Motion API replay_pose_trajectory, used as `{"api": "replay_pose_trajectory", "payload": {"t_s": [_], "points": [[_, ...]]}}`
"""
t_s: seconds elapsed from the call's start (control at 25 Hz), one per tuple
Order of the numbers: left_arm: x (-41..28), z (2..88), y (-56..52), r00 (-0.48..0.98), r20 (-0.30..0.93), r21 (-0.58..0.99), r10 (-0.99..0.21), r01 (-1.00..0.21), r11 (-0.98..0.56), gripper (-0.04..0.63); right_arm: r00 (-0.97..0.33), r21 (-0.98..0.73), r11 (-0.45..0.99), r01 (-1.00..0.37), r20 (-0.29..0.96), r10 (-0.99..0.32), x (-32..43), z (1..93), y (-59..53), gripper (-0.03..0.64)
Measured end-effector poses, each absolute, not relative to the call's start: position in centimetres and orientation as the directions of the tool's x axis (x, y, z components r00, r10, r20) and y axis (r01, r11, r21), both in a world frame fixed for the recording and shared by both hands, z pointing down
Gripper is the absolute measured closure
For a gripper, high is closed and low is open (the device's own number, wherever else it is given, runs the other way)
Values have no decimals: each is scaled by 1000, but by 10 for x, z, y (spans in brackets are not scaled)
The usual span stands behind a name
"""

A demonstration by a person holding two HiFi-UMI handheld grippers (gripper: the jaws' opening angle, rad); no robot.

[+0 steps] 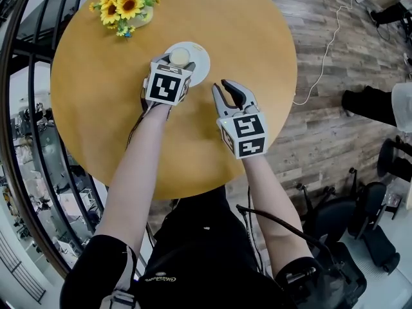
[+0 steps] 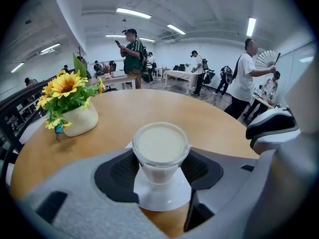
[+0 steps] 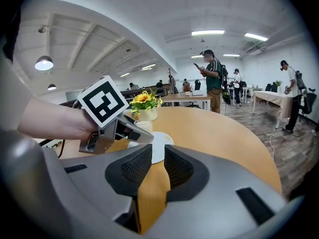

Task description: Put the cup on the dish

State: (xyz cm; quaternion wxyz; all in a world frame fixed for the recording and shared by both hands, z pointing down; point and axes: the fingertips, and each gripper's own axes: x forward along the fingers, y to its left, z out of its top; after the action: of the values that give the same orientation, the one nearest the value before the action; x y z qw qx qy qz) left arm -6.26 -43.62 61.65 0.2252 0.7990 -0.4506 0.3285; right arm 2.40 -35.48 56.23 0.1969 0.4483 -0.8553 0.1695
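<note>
A clear cup (image 1: 180,56) of milky white liquid stands upright on a white dish (image 1: 201,67) at the far middle of the round wooden table (image 1: 96,114). My left gripper (image 1: 176,64) reaches over the dish, and its dark pads (image 2: 119,173) press the cup (image 2: 160,146) from both sides, just above the dish (image 2: 162,195). My right gripper (image 1: 230,95) hovers over bare table to the right of the dish. Its jaws stand a narrow gap apart around nothing (image 3: 158,166). The right gripper view shows the left gripper (image 3: 144,134) at the cup (image 3: 143,126) on the dish (image 3: 163,142).
A cream vase of sunflowers (image 1: 125,8) stands at the table's far left, behind the dish. A black railing (image 1: 26,76) runs past the left edge. Several people stand at tables farther back in the room (image 2: 132,54). A white cable (image 1: 328,50) lies on the wood floor.
</note>
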Motion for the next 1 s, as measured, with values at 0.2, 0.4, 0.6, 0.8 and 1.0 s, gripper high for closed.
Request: {"api": "replay_pose_trajectory", "payload": {"t_s": [0.2,0.4,0.6,0.8,1.0], "points": [[-63,622,-438,375,742,65,-556,-866,-496,336,-518,-116,537,-836,493,-699,26,562,-353,554],[-62,625,-439,383,746,79,-545,-863,-499,336,-518,-116,538,-835,496,-697,26,563,-353,554],[-63,628,-438,374,736,51,-564,-861,-505,336,-513,-119,531,-839,500,-698,28,565,-352,554],[-62,626,-439,375,717,38,-588,-863,-504,336,-518,-129,532,-837,502,-693,30,566,-351,554],[-62,627,-439,378,711,40,-592,-863,-503,336,-521,-137,532,-836,502,-690,29,568,-352,554]]}}
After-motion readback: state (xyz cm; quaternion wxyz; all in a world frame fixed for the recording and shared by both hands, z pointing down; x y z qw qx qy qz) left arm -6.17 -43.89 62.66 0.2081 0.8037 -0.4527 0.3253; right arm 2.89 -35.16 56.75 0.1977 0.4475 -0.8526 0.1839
